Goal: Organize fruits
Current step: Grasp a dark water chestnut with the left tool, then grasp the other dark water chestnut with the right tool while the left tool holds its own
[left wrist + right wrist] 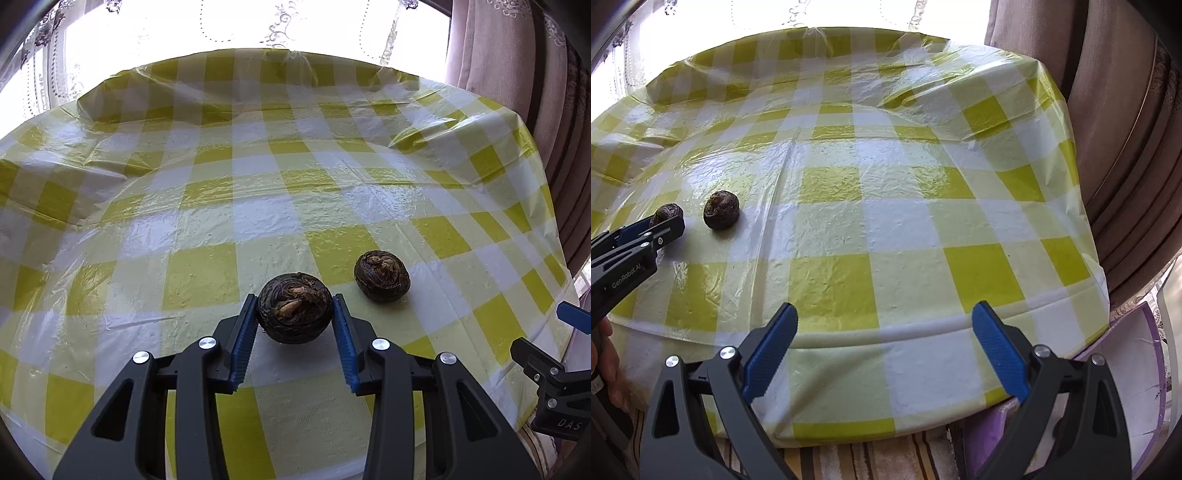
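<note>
Left wrist view: the left claw (295, 314) pinches one water chestnut (294, 313) just above the checked bench (207, 273); a second water chestnut (382, 275) lies just beside. The right claw (884, 325) hangs spread and empty. Organizing looks barely begun; no container is visible.

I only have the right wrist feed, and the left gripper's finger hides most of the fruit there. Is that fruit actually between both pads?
Observer: Yes. In the left wrist view the left gripper has both blue pads pressed on the sides of the near fruit.
Operator: Deep in, or out at the tips?
Observer: Out at the tips; the rear halves of the pads are bare.
Operator: Any contact with the second fruit?
Observer: None. The second fruit lies apart, to the right of the gripper.
</note>
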`<state>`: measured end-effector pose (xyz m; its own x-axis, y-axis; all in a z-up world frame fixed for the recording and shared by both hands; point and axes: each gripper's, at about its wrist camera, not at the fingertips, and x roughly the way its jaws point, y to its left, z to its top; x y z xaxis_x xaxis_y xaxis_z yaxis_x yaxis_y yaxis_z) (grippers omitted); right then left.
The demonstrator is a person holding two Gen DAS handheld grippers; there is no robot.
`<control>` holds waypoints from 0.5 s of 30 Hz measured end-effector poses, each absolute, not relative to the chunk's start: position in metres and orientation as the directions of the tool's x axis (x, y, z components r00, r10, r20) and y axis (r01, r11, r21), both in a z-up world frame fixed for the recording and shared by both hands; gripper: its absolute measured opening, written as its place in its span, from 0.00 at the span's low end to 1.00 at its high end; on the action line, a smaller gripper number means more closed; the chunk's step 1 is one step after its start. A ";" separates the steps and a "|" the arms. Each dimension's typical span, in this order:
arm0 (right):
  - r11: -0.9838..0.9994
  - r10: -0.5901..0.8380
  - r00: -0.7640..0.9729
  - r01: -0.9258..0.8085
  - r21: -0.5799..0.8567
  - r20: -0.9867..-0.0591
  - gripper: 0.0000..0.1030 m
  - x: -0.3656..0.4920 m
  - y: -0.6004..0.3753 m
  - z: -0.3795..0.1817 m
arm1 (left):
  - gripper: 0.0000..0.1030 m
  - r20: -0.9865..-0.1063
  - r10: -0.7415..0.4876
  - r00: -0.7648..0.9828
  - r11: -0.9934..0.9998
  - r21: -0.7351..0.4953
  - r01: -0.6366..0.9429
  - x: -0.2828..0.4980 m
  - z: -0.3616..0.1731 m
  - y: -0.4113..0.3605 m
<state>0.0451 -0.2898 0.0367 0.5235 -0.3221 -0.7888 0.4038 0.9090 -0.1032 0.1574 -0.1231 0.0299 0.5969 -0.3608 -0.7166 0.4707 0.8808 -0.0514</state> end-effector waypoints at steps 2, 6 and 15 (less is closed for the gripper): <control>0.917 -0.301 0.536 0.390 -0.085 -0.789 0.93 0.050 -0.286 0.036 | 0.37 -0.710 -0.360 0.605 0.889 -0.064 0.453 0.159 0.031 -0.118; 0.934 -0.239 0.571 0.356 -0.025 -0.786 0.93 0.062 -0.278 0.036 | 0.37 -0.695 -0.347 0.630 0.909 -0.084 0.407 0.162 0.033 -0.105; 0.952 -0.203 0.585 0.305 -0.019 -0.785 0.91 0.095 -0.258 0.034 | 0.37 -0.679 -0.345 0.649 0.926 -0.134 0.352 0.169 0.035 -0.084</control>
<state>0.0953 -0.2582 0.0337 0.5848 -0.2026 -0.7855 0.3046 0.9523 -0.0188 0.1690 -0.0838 0.0348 0.6487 -0.3446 -0.6785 0.3518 0.9264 -0.1341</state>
